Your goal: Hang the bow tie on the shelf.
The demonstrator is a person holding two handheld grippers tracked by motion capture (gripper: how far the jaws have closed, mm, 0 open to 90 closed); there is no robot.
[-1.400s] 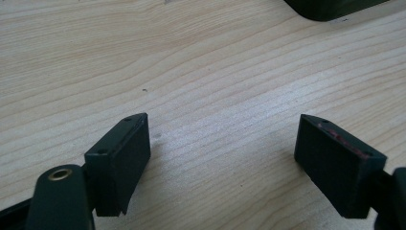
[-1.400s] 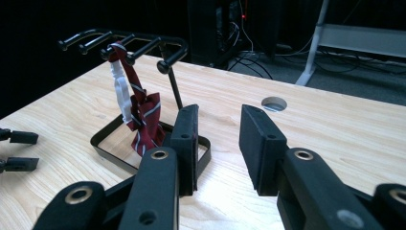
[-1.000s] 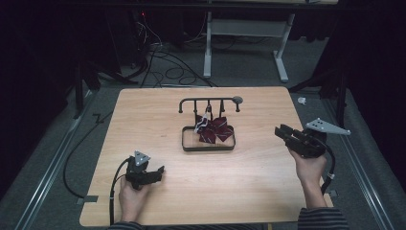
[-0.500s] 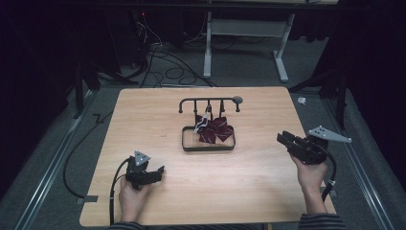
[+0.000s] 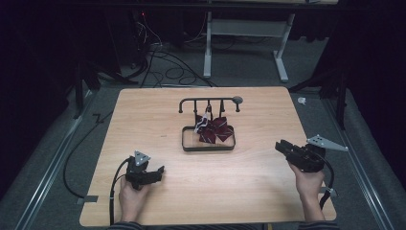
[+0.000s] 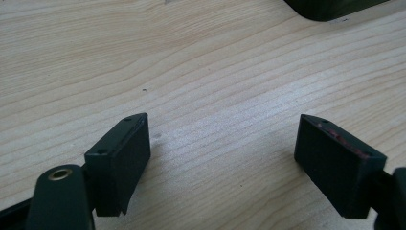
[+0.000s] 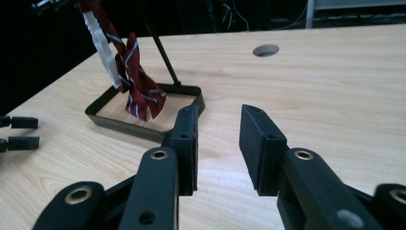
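Striped maroon bow tie (image 5: pixel 214 128) hangs from the black rack (image 5: pixel 209 101) near the middle of the table (image 5: pixel 158 110), a little toward the far edge, with its lower end dropping into the black tray (image 5: pixel 208 146) under the rack. In your right gripper view the tie (image 7: pixel 134 81) has a white strap running up to the rack and its tip reaches down inside the tray (image 7: pixel 143 125).

Your left tongs (image 5: pixel 156 173) sit near the table's near left corner, low over the wood, well apart from the tray; in the left gripper view they (image 6: pixel 222 153) are spread wide with bare table between the jaws. Your right tongs (image 5: pixel 285 147) are near the right edge, pointing toward the tray but apart from it. In the right gripper view they (image 7: pixel 218 143) stand partly spread, holding nothing.
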